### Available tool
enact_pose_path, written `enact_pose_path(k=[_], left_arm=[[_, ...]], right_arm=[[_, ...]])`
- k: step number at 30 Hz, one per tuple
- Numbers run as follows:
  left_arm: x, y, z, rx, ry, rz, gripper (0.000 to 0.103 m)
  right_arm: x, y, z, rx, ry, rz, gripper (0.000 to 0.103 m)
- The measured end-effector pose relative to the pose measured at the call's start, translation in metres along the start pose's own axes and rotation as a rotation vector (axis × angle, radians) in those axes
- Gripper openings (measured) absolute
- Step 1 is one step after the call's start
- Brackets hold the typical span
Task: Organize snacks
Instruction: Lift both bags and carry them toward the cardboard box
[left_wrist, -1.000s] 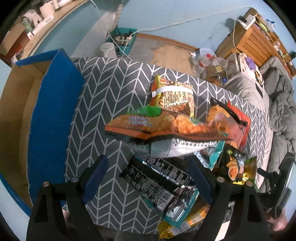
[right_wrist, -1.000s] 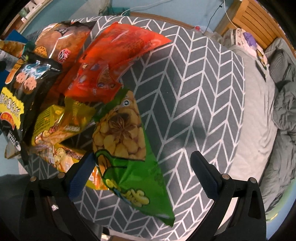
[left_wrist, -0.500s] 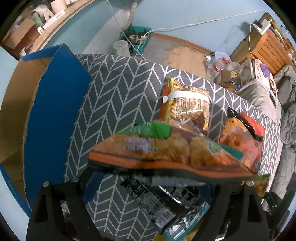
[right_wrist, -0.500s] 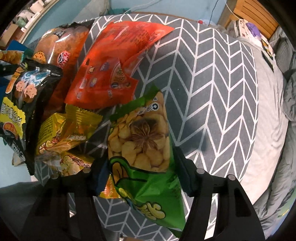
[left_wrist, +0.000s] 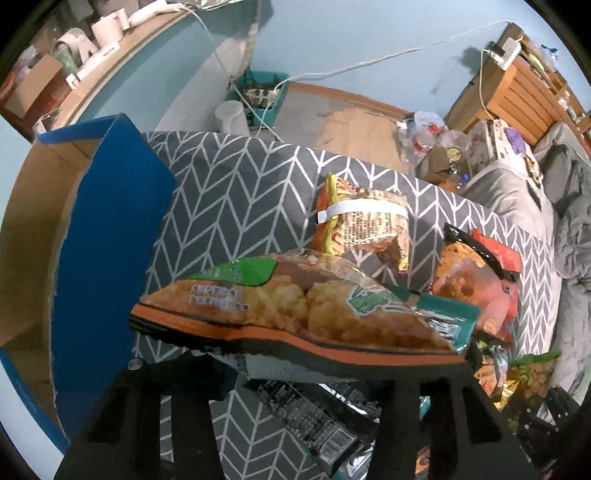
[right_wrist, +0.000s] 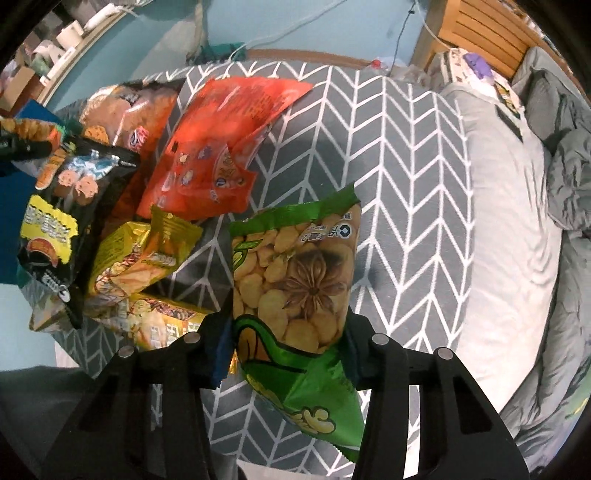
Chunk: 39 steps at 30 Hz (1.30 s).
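Observation:
My left gripper (left_wrist: 306, 373) is shut on an orange snack bag (left_wrist: 295, 314) and holds it above the chevron tablecloth (left_wrist: 236, 192). A banded noodle pack (left_wrist: 362, 225), a red bag (left_wrist: 476, 284) and a black bag (left_wrist: 314, 424) lie on the table beyond and below it. My right gripper (right_wrist: 288, 332) is shut on a green broad-bean bag (right_wrist: 295, 273) and holds it lifted off the table. In the right wrist view, an orange-red bag (right_wrist: 229, 136), a black bag (right_wrist: 70, 210) and yellow bags (right_wrist: 140, 258) lie to the left.
An open blue cardboard box (left_wrist: 107, 236) stands at the table's left edge. A grey bed (right_wrist: 517, 221) lies along the right side. A wooden shelf (left_wrist: 517, 85), bottles (left_wrist: 424, 140) and cables lie on the floor behind the table.
Both grippers closed: the left on the orange bag, the right on the green bag. Both bags have been lifted off the table, and the left one has moved toward the box.

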<state>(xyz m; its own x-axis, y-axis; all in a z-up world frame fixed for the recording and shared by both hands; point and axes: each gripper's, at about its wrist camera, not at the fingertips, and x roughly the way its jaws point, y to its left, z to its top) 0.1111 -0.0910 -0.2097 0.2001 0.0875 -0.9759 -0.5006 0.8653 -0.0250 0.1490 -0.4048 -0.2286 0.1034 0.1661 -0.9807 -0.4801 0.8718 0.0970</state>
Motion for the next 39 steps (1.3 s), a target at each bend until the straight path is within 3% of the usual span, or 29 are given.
enact_pose_path(k=[4,17,39], left_arm=[[-0.009,0.005,-0.003,-0.008,-0.035,-0.027,0.043],[-0.047,0.013,-0.01,0.068,-0.112,-0.094,0.039],[-0.124,0.065,-0.012,0.119,-0.236,-0.134,0.039]], right_arm=[[-0.014,0.009,-0.007,0.019,-0.025,-0.009,0.046],[-0.054,0.044,0.018,0.026,-0.129,-0.017,0.046],[-0.118,0.133,0.067,-0.064,-0.264,0.067,0.046]])
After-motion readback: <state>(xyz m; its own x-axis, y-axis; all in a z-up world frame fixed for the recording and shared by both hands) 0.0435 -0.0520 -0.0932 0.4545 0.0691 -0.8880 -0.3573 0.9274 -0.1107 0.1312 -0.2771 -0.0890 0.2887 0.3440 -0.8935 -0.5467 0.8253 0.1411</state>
